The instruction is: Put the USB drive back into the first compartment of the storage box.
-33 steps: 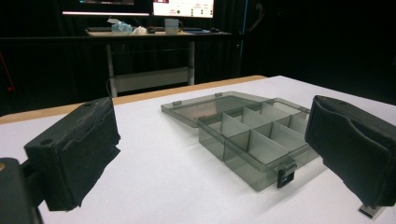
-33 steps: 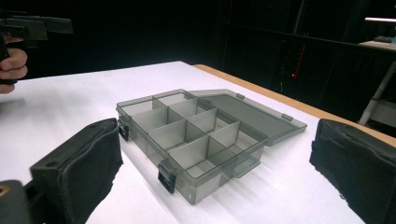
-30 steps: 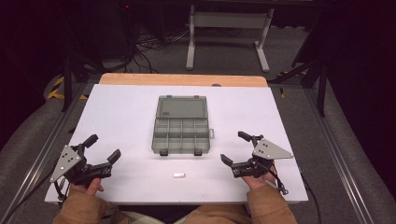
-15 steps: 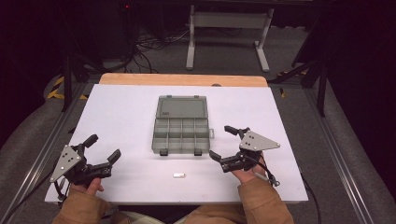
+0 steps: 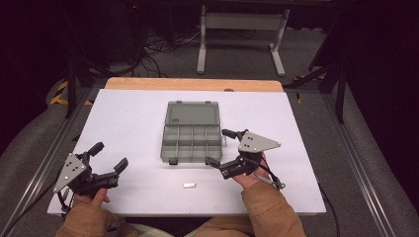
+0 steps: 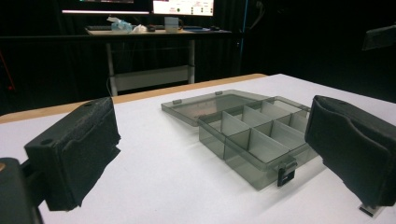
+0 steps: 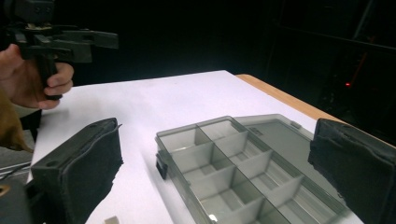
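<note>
With its jaws wide open and empty, the right gripper [image 5: 221,148] may push the compartment box [image 5: 191,143] away from the small white piece [image 5: 189,185], while the left gripper [image 5: 109,157], equally open and empty, rests apart.

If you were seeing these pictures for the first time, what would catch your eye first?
The grey compartment box lies open mid-table, its lid folded flat away from the person. The right tongs hover open at its near right corner, the left tongs open at the table's near left. A small white piece lies in front of the box.

Smoky clear plastic organiser box [image 5: 191,136], matt white tabletop [image 5: 123,123]
</note>
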`<state>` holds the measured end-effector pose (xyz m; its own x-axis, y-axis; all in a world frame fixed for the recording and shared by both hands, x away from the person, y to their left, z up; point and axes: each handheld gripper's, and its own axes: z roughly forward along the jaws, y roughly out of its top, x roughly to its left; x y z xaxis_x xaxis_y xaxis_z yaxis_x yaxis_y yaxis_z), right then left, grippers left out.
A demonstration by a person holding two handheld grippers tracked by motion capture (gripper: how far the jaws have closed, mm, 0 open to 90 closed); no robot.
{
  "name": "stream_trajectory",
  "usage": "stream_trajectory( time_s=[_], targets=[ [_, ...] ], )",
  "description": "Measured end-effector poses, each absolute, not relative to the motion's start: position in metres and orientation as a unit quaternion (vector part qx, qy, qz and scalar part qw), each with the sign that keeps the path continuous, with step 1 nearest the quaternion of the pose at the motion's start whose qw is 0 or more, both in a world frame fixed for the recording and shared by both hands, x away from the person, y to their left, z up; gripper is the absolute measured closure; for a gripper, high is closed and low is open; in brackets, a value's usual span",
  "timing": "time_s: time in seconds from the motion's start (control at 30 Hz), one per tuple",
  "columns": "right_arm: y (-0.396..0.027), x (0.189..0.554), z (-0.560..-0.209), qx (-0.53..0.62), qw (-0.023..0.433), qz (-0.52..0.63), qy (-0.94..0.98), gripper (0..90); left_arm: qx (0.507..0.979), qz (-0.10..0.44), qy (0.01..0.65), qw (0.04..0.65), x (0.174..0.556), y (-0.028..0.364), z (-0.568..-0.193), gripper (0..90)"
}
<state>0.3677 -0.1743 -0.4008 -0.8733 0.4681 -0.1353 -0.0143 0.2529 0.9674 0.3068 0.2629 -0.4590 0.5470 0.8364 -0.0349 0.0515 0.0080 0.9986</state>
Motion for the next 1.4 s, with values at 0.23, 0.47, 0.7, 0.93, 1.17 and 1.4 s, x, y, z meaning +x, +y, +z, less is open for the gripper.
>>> stream_trajectory(
  time_s=[0.23,0.47,0.7,0.93,1.17,1.4],
  targets=[
    [-0.159,0.374,-0.401,0.139,0.186,0.589,0.774,2.2,0.628,0.318,0.354,0.616,0.307,0.263,-0.459,3.5],
    [-0.140,0.378,-0.400,0.123,0.169,0.574,0.792,2.7,0.628,0.318,0.353,0.616,0.307,0.263,-0.459,3.5],
    [-0.126,0.381,-0.400,0.112,0.168,0.563,0.801,2.9,0.627,0.318,0.353,0.617,0.307,0.263,-0.459,3.5],
    [-0.118,0.384,-0.400,0.102,0.155,0.557,0.809,4.2,0.627,0.318,0.354,0.617,0.307,0.263,-0.459,3.5],
    [-0.110,0.386,-0.402,0.092,0.136,0.544,0.823,7.3,0.627,0.317,0.354,0.617,0.307,0.264,-0.459,3.5],
    [-0.101,0.386,-0.403,0.075,0.112,0.515,0.846,13.0,0.626,0.318,0.355,0.617,0.307,0.264,-0.459,3.5]
  ],
)
